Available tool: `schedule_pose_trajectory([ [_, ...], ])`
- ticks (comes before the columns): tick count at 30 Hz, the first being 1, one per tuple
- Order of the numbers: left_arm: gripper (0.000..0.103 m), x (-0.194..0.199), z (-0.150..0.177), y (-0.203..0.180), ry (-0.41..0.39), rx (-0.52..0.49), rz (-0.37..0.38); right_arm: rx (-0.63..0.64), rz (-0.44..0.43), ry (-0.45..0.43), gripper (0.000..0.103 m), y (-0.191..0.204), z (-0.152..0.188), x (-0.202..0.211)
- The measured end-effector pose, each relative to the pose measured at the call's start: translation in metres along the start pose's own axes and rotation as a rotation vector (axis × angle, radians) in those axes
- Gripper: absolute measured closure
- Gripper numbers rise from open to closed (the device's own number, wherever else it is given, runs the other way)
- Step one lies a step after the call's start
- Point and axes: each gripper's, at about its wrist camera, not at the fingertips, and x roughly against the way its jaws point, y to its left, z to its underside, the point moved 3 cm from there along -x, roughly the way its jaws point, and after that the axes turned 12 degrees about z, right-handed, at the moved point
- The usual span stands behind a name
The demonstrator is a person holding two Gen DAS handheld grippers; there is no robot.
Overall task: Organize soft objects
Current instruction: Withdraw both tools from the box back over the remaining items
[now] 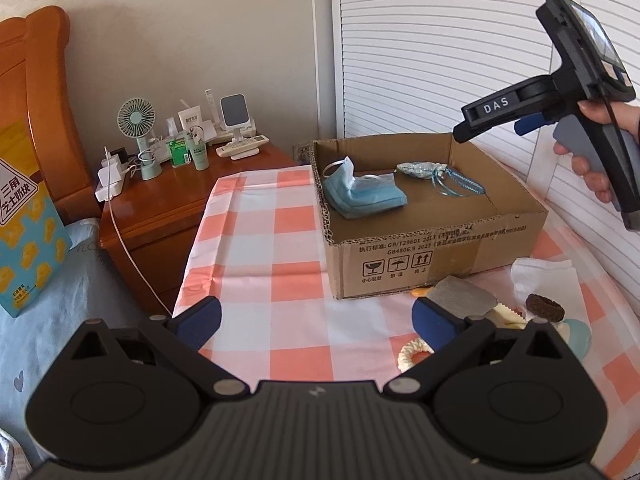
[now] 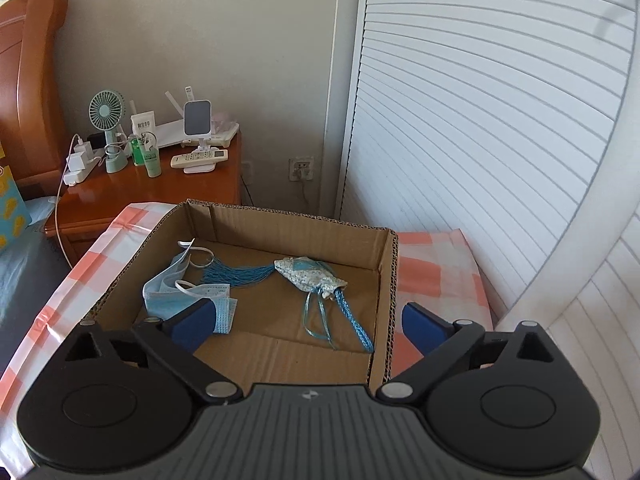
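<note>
An open cardboard box [image 1: 436,248] stands on the pink-checked tablecloth [image 1: 272,248]. Inside it lie a blue face mask [image 1: 360,196] and a floral sachet [image 1: 418,170] with blue cords. My left gripper [image 1: 316,320] is open and empty above the cloth, in front of the box. Beside its right finger lie a cream scrunchie [image 1: 412,354], a grey cloth [image 1: 460,294] and a brown scrunchie [image 1: 544,306]. A hand holds my right gripper [image 1: 492,130] above the box's right wall. In the right wrist view that gripper [image 2: 312,320] is open and empty over the box [image 2: 384,300], with the mask [image 2: 176,292] and sachet [image 2: 308,276] below it.
A wooden nightstand [image 1: 168,208] left of the table carries a green fan [image 1: 138,120], bottles, a remote and chargers. White louvred doors [image 1: 460,40] rise behind the box. A bed with a snack bag [image 1: 24,240] lies at the left.
</note>
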Motion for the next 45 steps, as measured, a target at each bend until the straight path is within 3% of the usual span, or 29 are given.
schedule_pose_trajectory([
  [7,0.002,0.003,0.007,-0.009,-0.015,-0.024,0.012,-0.043,0.009,0.024,0.0,-0.005,0.038,0.03],
  [17,0.002,0.003,0.025,-0.015,0.042,-0.03,0.01,-0.097,0.029,0.141,0.0,-0.006,0.137,0.058],
  [22,0.002,0.002,0.028,-0.026,0.047,-0.047,0.029,-0.115,0.071,0.152,0.0,-0.005,0.168,0.071],
  [45,0.002,-0.041,0.046,-0.043,0.176,-0.09,0.073,-0.048,0.112,0.219,0.0,-0.006,0.227,0.066],
])
